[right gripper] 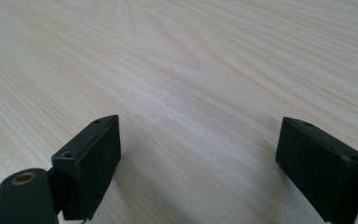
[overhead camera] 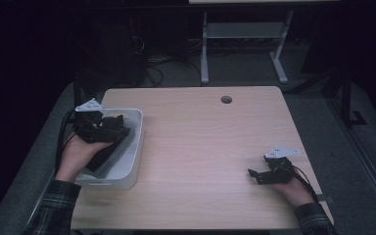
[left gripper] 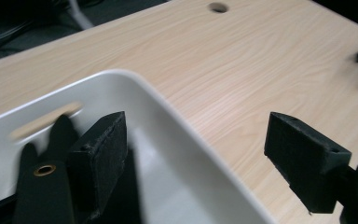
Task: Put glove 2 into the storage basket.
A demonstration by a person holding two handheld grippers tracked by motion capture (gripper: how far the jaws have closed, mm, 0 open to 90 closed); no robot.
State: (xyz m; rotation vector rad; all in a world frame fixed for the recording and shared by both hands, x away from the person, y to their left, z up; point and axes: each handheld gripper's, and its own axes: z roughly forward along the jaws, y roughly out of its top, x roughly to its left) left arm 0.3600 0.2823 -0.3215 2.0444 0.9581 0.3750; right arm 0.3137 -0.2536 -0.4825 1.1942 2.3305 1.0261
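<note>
Jaws of left gripper (overhead camera: 120, 122) stand wide, nothing between them, poised over white bin (overhead camera: 136, 147) at table's (overhead camera: 210, 142) left edge; a dark object (overhead camera: 100, 156) lies inside, likely just dropped there. Right gripper (overhead camera: 255, 176) jaws wide too, empty, resting near right, apparently waiting

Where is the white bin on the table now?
In the high view, the white bin sits at the table's left edge, under the left gripper.

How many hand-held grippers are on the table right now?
2. The left hand-held gripper is over the white bin at the table's left edge, jaws open; the right hand-held gripper rests near the right front, jaws open.
</note>
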